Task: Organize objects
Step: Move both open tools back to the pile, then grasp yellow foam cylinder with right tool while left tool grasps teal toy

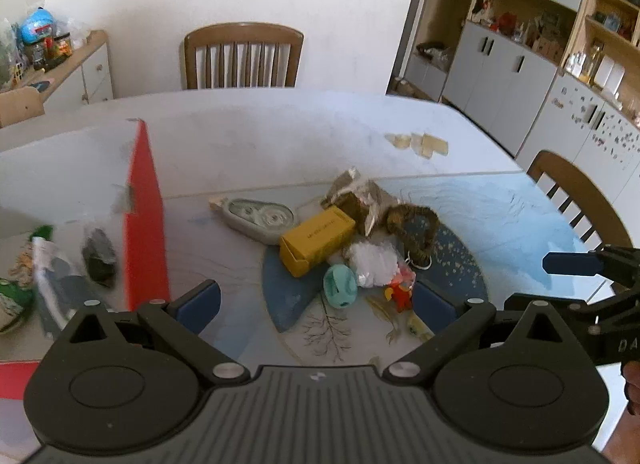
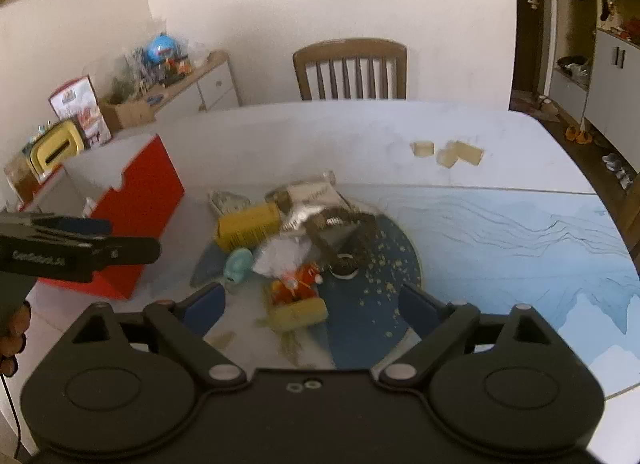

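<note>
While the left hand-held gripper (image 1: pixel 316 300) hangs wide open and empty over the pile of small objects (image 1: pixel 352 240) at bench (image 1: pixel 256 132) centre — the red box (image 1: pixel 146 220) at nine o'clock likely awaits them — the right hand-held gripper (image 2: pixel 312 304), also open and empty, frames the same pile from its own view, the box at ten o'clock.

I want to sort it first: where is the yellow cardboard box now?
In both views the yellow cardboard box lies at the pile's left edge on the table, between the grey tape dispenser and the small teal die.
</note>
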Available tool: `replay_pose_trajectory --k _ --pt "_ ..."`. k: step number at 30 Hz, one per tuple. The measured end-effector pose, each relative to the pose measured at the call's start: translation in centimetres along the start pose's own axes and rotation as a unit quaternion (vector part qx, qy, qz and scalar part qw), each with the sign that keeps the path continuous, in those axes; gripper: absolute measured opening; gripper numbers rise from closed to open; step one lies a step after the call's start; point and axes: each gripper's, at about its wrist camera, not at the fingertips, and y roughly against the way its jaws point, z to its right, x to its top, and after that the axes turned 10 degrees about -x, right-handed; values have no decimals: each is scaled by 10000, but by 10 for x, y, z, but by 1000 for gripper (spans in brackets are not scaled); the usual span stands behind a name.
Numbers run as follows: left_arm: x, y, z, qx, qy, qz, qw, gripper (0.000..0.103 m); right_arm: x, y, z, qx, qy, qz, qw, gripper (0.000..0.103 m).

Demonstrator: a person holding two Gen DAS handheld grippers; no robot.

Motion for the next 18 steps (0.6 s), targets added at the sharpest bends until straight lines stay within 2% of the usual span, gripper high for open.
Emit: replay_pose_trajectory --k 1,3,5,12,18 --pt "-1 -6 1 22 -21 -71 10000 103 -2 -4 0 32 74 -35 10000 92" --pt "-3 -18 9 366 -300 -128 9988 103 -5 -12 0 96 229 -113 9996 90" --pt "-5 -28 14 510 -494 -158 9974 103 -8 -20 -1 178 402 -197 9988 88" --pt "-7 -55 22 422 -384 -251 9981 103 -13 -42 -5 360 770 -376 9957 81" --pt "-8 -74 12 403 -60 -247 9989 103 -13 -56 -9 455 944 -422 9936 78"
